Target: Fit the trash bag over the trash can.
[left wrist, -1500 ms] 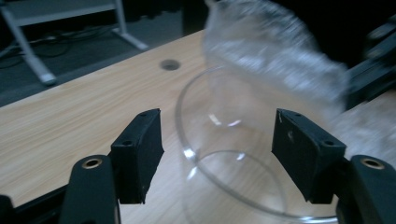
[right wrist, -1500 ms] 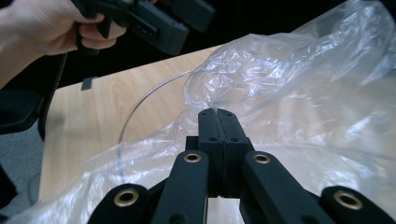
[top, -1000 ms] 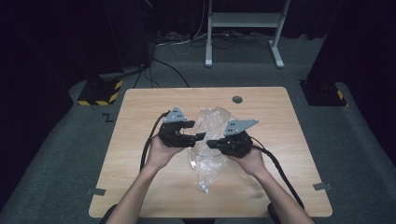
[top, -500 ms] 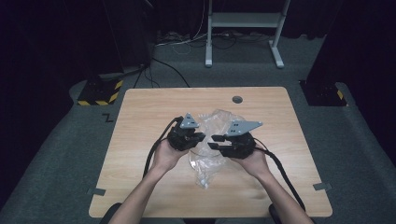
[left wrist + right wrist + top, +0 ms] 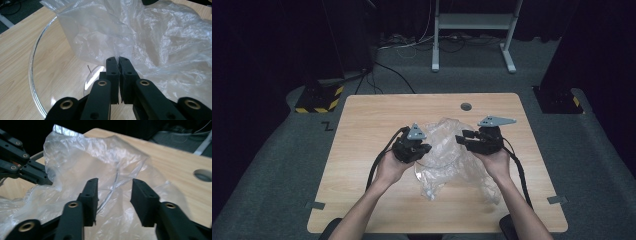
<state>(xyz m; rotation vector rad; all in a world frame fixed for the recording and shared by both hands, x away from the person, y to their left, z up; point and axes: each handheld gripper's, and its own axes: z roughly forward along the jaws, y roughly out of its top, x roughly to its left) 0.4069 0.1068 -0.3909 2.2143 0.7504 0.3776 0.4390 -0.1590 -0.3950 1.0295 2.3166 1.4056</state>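
High view: a crumpled clear plastic bag (image 5: 447,155) lies mid-frame on the wooden table (image 5: 362,125), between the two hands. The left gripper (image 5: 418,149) sits at the bag's left edge, the right gripper (image 5: 462,139) at its upper right.

In the left gripper view the jaws have just closed and stand pressed together on a pinched fold of the film (image 5: 117,53); the bag fans out above them toward the upper right of the frame. A clear glass bowl (image 5: 33,75) sits under the bag, its rim arcing down the left side.

In the right gripper view the jaws have opened and stand apart, with the film (image 5: 112,170) behind and between them but pressed by neither pad.

By the look of it the bag is very light, limp and slippery: it will crumple, cling and slide out of a shallow pinch. A gathered fold or the rim of the mouth seems the best hold, with several layers between the pads. The bowl beneath looks hard, smooth and breakable, so a pull on the film should stay gentle.
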